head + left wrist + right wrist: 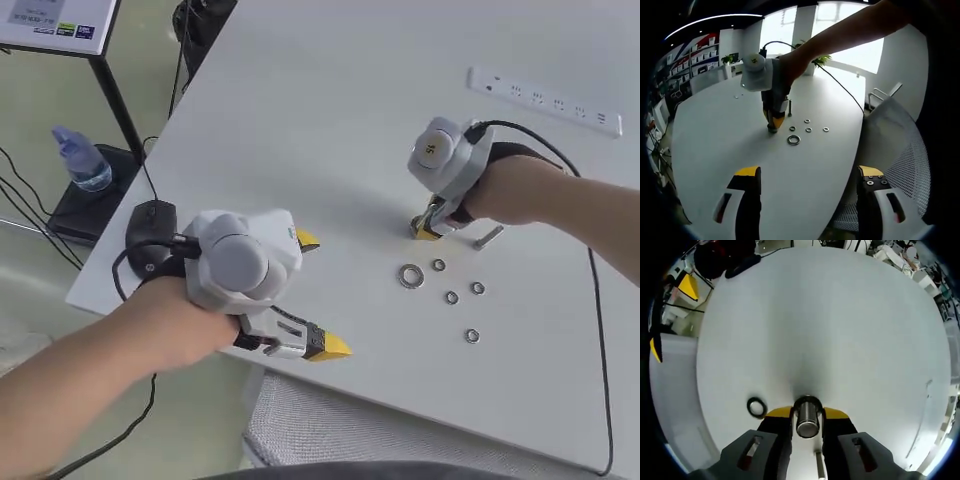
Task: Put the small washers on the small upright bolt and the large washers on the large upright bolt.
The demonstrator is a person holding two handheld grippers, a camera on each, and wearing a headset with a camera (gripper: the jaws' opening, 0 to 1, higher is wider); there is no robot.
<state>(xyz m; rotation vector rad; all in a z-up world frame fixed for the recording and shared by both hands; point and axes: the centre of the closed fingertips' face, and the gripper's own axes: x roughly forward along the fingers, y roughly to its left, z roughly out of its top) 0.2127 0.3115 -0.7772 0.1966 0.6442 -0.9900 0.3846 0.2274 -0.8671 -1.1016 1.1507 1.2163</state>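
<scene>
While the right gripper (428, 228) stands tips-down on the white table (300, 90), its jaws are pressed onto the large bolt (807, 421), which the right gripper view shows end-on between them; whether the bolt's base sits flat on the table cannot be told. The small bolt (488, 237) stands just beside that gripper; one large washer (411, 276) and four small washers (452, 297) lie loose nearby, none on a bolt. The left gripper (809, 174) hovers well apart, near the table edge, jaws spread and empty. Judged step: standing the large bolt upright. To do it well, seat the head squarely on the table before letting go; open the jaws evenly and lift straight up so that neither drags the shank; keep clear of the small bolt, which a sideways withdrawal could topple.
</scene>
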